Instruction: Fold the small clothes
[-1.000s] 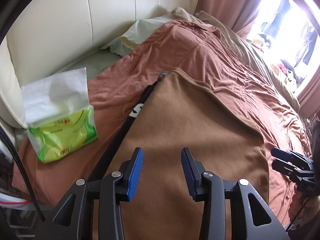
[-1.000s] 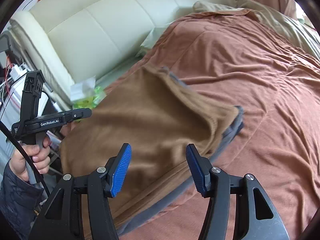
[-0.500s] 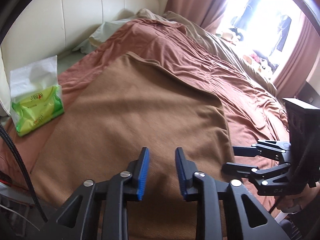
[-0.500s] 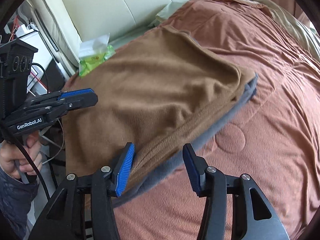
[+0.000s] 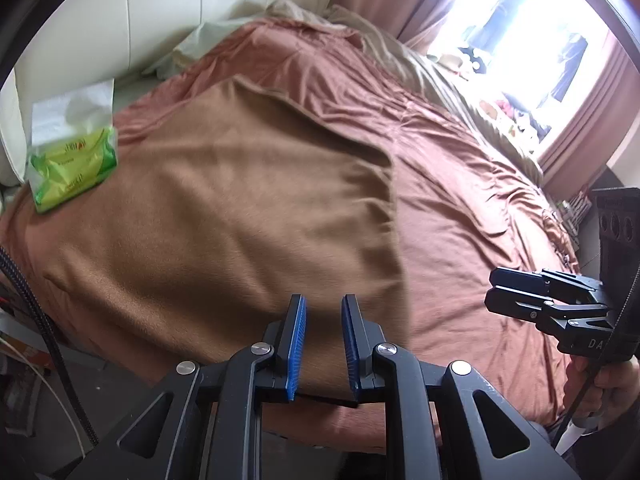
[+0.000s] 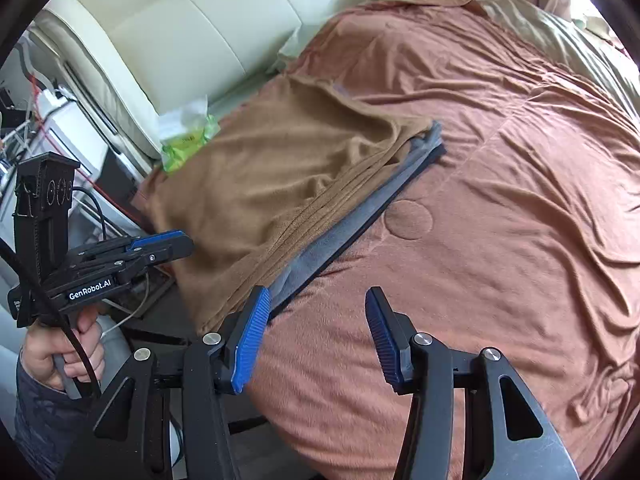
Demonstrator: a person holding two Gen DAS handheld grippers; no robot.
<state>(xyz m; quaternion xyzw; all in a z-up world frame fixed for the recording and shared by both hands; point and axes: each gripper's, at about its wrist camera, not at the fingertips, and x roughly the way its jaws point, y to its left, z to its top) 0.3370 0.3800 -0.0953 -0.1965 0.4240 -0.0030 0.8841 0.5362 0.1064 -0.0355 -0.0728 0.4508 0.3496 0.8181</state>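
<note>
A brown fleece garment (image 5: 224,208) lies folded flat on the rust-coloured bed cover (image 5: 460,184). In the right wrist view it (image 6: 280,168) shows a grey lining (image 6: 360,220) along its right edge. My left gripper (image 5: 323,312) hangs over the garment's near edge with its blue pads a narrow gap apart and nothing between them; it also shows in the right wrist view (image 6: 160,246). My right gripper (image 6: 314,308) is open and empty above the bed cover, just right of the garment's near corner; it also shows in the left wrist view (image 5: 496,292).
A green tissue pack (image 5: 72,160) lies at the garment's far left corner, also seen in the right wrist view (image 6: 186,140). A cream padded headboard (image 6: 192,28) stands behind. Pillows (image 5: 208,40) lie at the bed's head. Curtains and a bright window (image 5: 532,32) stand far right.
Both grippers have pulled back toward the bed's near edge. The left gripper's pads have closed to a narrow gap. The garment lies flat and folded.
</note>
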